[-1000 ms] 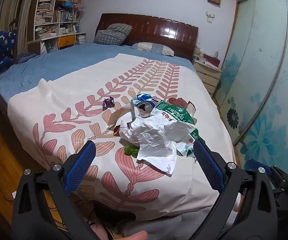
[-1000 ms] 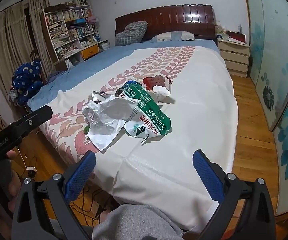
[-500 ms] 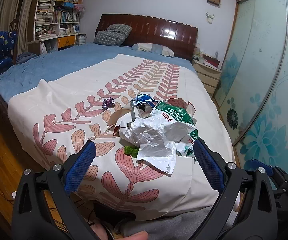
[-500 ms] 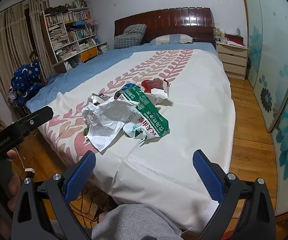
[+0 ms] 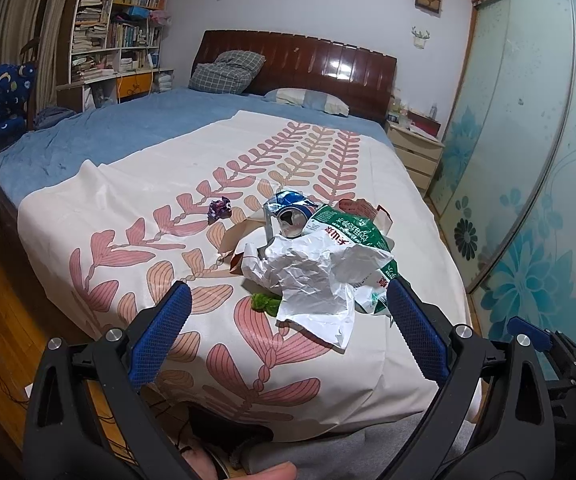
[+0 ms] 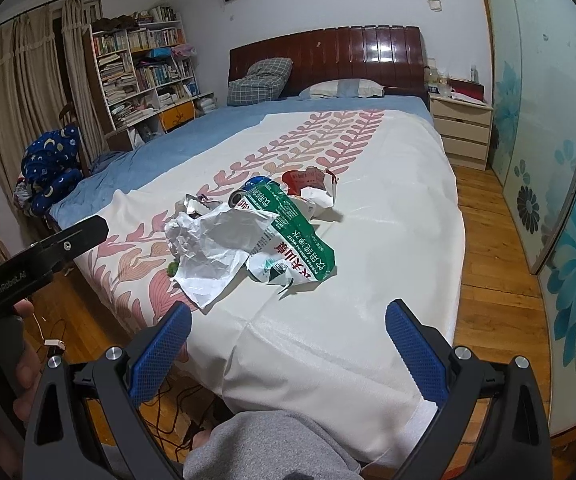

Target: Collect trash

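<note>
Left wrist view looks down the bed (image 5: 136,152) from its foot edge, where the left gripper (image 5: 288,308) hangs with its blue-padded fingers (image 5: 156,336) spread wide and nothing between them. A heap of trash lies on the white leaf-patterned sheet (image 5: 288,152), near the foot edge and toward the bed's right side. On top sits a crumpled sheet of white paper (image 5: 312,276), overlapping a green plastic wrapper (image 5: 348,228) with red and white print. Behind the paper a dented blue can (image 5: 288,212) lies with its mouth toward the camera, resting against torn brown cardboard (image 5: 240,236). A small green scrap (image 5: 264,303) pokes out from under the paper's near edge; it could be a leaf or plastic, the view is too soft to tell. A little purple wrapper (image 5: 219,209) lies apart, to the left of the heap.

Right wrist view shows the right gripper (image 6: 288,320) off the foot corner, its fingers likewise wide apart and empty, well short of the heap. A red and white carton (image 6: 312,184) lies just beyond the green wrapper. A grey-clad knee (image 6: 264,444) shows below.
</note>
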Demonstrator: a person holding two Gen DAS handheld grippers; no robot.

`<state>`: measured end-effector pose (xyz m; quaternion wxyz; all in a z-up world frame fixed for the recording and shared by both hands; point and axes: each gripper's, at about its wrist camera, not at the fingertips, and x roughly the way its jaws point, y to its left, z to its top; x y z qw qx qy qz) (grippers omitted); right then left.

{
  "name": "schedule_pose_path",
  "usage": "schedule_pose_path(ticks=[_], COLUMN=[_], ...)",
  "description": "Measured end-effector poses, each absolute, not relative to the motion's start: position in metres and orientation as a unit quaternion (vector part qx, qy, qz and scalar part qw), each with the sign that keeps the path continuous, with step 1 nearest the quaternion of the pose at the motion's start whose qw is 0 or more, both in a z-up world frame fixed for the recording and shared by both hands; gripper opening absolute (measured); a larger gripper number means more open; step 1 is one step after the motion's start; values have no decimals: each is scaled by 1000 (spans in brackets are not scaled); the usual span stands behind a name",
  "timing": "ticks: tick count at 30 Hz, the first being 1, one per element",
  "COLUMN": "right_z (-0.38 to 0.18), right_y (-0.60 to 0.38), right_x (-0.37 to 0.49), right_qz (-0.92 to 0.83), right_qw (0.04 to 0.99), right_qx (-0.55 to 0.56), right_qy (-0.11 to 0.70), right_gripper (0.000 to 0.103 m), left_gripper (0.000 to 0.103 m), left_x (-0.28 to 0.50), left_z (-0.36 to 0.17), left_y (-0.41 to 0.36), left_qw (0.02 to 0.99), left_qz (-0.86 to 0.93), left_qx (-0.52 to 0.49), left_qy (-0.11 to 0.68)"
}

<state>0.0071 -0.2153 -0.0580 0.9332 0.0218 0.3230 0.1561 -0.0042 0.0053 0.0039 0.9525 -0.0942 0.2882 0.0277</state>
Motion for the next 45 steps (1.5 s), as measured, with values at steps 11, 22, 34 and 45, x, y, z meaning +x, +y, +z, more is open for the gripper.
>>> schedule_pose_path(ticks=[11, 22, 34, 45], right_z=[-57, -58, -60, -62], right_y=[-215, -215, -214, -213], right_x=[5, 5, 8, 10], right_qz=[161, 163, 167, 170], right_qw=[932, 931, 928, 927], right_qx=[20, 20, 21, 19], right_qy=[324, 326, 331, 334], right_gripper=[96, 96, 96, 95], left_gripper=[97, 97, 97, 97], left_x=[-7, -8, -8, -9], left_z=[5, 5, 4, 4], left_y=[7, 8, 11, 12], left_qw=[954, 954, 954, 954], left_qz=[29, 30, 32, 33], left_qx=[-92, -88, -90, -92], left_qy=[284, 284, 284, 284])
